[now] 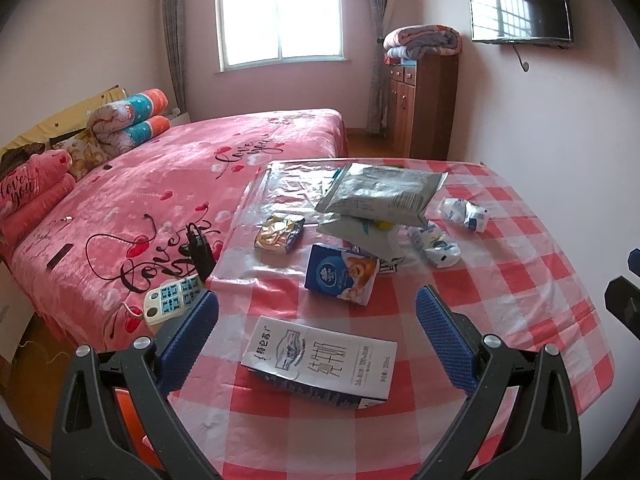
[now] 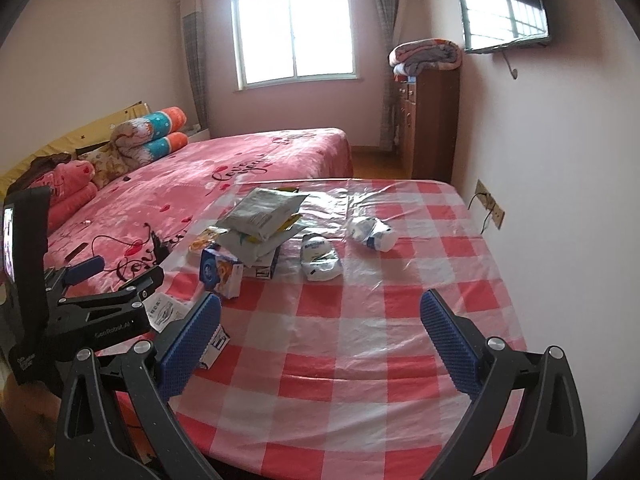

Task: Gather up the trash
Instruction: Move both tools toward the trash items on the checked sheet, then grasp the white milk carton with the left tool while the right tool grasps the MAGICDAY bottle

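Trash lies on a red-and-white checked table (image 1: 500, 280). A flattened white milk carton (image 1: 320, 360) lies nearest, between the fingers of my open, empty left gripper (image 1: 316, 316), which hovers just above it. Behind it are a blue tissue pack (image 1: 342, 274), a yellow snack wrapper (image 1: 280, 234), a grey foil bag (image 1: 380, 196) on other wrappers, and two crumpled white wrappers (image 1: 438, 244) (image 1: 464, 212). My right gripper (image 2: 320, 320) is open and empty over the checked table (image 2: 360, 340). The crumpled wrappers (image 2: 320, 258) (image 2: 372, 232) and the foil bag (image 2: 264, 208) lie ahead of it.
A pink bed (image 1: 160, 200) adjoins the table's left edge, with a power strip (image 1: 172, 296) and black charger (image 1: 200, 252) on it. The wall (image 1: 540, 120) runs along the table's right side. A wooden cabinet (image 1: 424, 104) stands at the back. The left gripper's body (image 2: 100, 312) shows at left in the right wrist view.
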Available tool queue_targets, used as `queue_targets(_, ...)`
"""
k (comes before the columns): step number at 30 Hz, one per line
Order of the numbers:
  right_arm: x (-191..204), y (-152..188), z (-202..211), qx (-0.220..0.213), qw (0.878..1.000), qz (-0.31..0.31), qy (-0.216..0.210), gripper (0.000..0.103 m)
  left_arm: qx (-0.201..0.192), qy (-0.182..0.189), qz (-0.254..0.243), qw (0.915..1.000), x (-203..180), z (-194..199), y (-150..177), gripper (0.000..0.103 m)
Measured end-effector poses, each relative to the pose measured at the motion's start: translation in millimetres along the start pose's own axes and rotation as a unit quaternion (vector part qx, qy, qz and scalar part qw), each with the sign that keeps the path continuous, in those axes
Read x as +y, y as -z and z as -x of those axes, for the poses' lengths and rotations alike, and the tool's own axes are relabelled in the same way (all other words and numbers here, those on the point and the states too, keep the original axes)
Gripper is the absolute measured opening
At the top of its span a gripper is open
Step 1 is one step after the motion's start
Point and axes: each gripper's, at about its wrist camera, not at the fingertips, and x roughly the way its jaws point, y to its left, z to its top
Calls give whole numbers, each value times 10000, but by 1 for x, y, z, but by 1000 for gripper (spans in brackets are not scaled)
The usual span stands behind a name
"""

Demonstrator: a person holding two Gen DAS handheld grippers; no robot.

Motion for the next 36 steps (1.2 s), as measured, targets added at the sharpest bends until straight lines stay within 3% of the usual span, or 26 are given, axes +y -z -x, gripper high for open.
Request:
queue_targets(15,-16,22,-48,642,9969,-153,-429,99,849,776,328,9928,29,-36,38,99)
queue_targets(24,-21,32,-82,1048,9930,-148,-520,99,1705,1352,1316,9671,33,-64,68,99)
queue_targets(30,-19,36,-95,1181,9914,-76,-563,99,1769,1281,1469,9647,25,-84,60,99)
queue_targets(36,-27,38,-103,1265,9902,-154,-568,99,1716,1044,1437,9690,19,-107,40,99)
